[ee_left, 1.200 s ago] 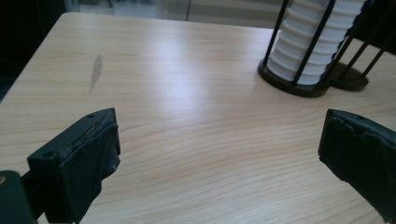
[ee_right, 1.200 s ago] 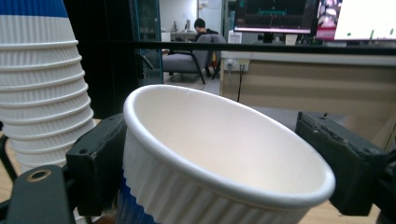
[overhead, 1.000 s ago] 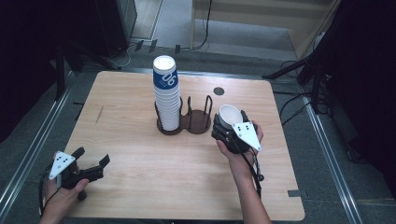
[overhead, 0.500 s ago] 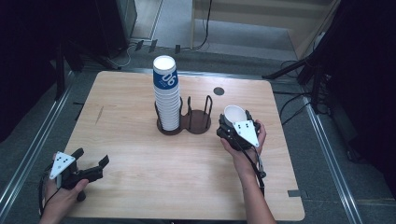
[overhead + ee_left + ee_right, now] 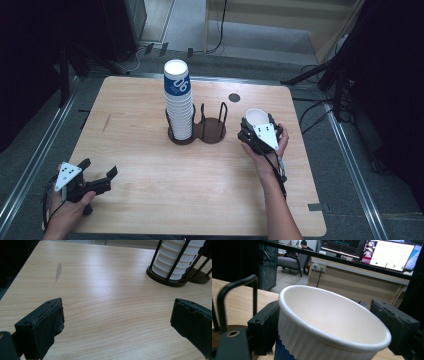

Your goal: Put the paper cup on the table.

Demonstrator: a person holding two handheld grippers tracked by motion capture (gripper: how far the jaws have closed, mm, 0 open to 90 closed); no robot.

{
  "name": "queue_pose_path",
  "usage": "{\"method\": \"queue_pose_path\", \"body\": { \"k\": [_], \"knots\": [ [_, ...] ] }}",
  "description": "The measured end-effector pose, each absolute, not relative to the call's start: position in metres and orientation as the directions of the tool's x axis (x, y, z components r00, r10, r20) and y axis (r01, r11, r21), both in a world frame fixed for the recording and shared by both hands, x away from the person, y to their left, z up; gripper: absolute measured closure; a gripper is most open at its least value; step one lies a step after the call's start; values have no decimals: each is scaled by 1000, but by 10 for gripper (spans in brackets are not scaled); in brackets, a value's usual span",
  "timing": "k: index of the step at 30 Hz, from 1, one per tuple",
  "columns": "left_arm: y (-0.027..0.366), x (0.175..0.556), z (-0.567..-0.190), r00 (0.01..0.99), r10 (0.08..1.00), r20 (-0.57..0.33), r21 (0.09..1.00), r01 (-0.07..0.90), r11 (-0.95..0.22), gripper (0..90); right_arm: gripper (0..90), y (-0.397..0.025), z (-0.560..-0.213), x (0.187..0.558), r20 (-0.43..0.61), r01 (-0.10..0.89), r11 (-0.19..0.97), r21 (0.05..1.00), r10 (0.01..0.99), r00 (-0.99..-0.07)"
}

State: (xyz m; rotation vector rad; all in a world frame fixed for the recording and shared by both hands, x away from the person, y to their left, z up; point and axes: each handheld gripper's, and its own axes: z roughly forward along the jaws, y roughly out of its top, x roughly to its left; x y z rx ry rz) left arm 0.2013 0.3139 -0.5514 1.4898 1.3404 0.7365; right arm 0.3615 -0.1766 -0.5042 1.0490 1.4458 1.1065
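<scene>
White paper cup sits clamped in right gripper fingers.

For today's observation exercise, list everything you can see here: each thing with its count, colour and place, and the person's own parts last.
Table: one, light wood, centre of the high view.
Cup stack: one, white with a blue band on the top cup, in the holder's left ring.
Cup holder: one, dark two-ring, mid-table; right ring empty.
Single cup: one, white, blue lower down, between the right gripper's fingers.
Dark round spot: one, far side of the table.
Left gripper: one, black, near-left edge, fingers apart.
Right gripper: one, black, right of the holder.
Hands: two, bottom of the high view.
</scene>
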Motion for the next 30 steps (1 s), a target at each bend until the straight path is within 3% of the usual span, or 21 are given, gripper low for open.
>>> {"method": "queue_pose_path", "body": {
  "k": [14,30],
  "knots": [
    [312,203,-551,212,962,-172,918,389,78,0,137,-191,-526,380,-242,100,248,963,968,-66],
    [314,202,-552,209,959,-193,914,394,98,0,122,-189,-541,385,-303,161,309,937,951,-62]
  ]
}}
